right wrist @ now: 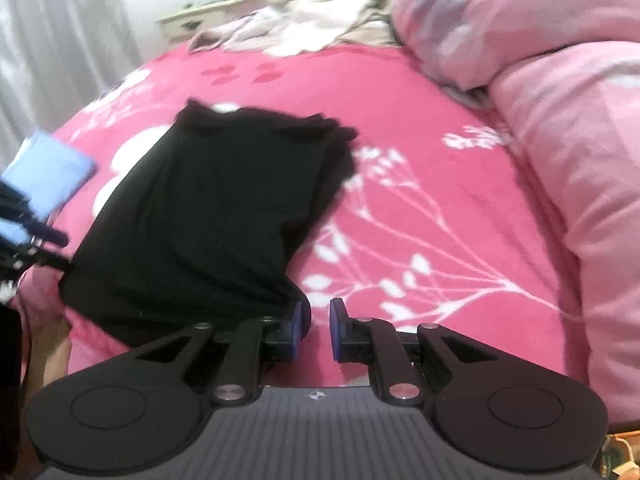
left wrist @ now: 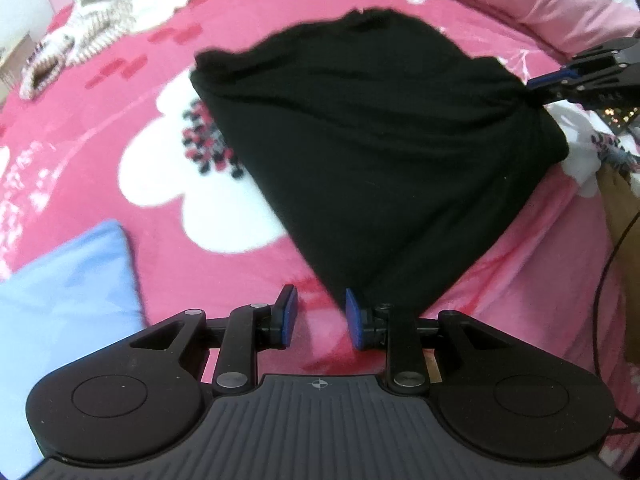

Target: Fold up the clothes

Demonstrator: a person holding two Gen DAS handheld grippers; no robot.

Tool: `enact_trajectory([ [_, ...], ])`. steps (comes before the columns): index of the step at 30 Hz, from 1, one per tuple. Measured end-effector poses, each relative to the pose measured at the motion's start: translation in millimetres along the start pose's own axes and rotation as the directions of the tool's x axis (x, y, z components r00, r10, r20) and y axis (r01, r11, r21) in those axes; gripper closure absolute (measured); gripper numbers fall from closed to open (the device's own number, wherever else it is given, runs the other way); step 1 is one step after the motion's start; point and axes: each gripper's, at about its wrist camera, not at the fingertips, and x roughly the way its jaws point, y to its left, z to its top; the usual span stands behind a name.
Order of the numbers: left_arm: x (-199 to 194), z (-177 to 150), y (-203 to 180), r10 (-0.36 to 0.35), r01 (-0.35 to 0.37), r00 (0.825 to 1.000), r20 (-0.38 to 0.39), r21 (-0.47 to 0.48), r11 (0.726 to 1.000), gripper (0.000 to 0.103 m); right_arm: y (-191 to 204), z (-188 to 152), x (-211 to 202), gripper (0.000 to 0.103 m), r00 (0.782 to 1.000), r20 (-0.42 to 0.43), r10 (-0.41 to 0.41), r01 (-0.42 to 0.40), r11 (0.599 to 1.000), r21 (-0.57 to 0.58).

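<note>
A black garment [left wrist: 360,152] lies folded on the pink flowered bedspread [left wrist: 100,128]. My left gripper [left wrist: 321,318] is open just at the garment's near corner, which lies against the right finger, with nothing between the pads. In the right wrist view the same black garment [right wrist: 208,220] lies to the left. My right gripper [right wrist: 320,330] is open with a narrow gap, and the garment's near corner touches its left finger. The right gripper also shows in the left wrist view [left wrist: 560,84] at the garment's far right corner.
A light blue folded cloth [left wrist: 68,308] lies at the near left. Cream and striped clothes [left wrist: 100,12] are piled at the far end. A pink quilt [right wrist: 560,120] rolls along the right side. A cable [left wrist: 608,280] hangs at the bed's right edge.
</note>
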Motion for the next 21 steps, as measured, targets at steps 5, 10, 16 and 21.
enact_trajectory([
  [5, -9.1, 8.9, -8.4, -0.008, 0.007, 0.999, 0.05, 0.025, 1.0, 0.076, -3.0, -1.3, -2.7, 0.089, 0.999, -0.037, 0.039, -0.038, 0.999, 0.029],
  [10, 1.8, 15.8, -20.6, -0.021, 0.017, 0.998, 0.059, 0.066, 0.998, 0.076, -9.4, -16.6, 0.0, 0.089, 0.991, -0.133, 0.027, -0.018, 0.997, 0.07],
  [16, 5.0, 5.3, -13.8, -0.03, 0.031, 0.999, -0.012, 0.102, 0.994, 0.076, -25.4, -29.7, -19.2, 0.057, 0.982, -0.089, 0.169, -0.15, 0.971, 0.189],
  [21, 1.2, -5.0, -6.3, -0.04, 0.049, 0.996, -0.074, 0.128, 0.991, 0.074, 0.8, -26.0, -18.7, 0.051, 0.971, -0.092, 0.222, -0.221, 0.975, 0.022],
])
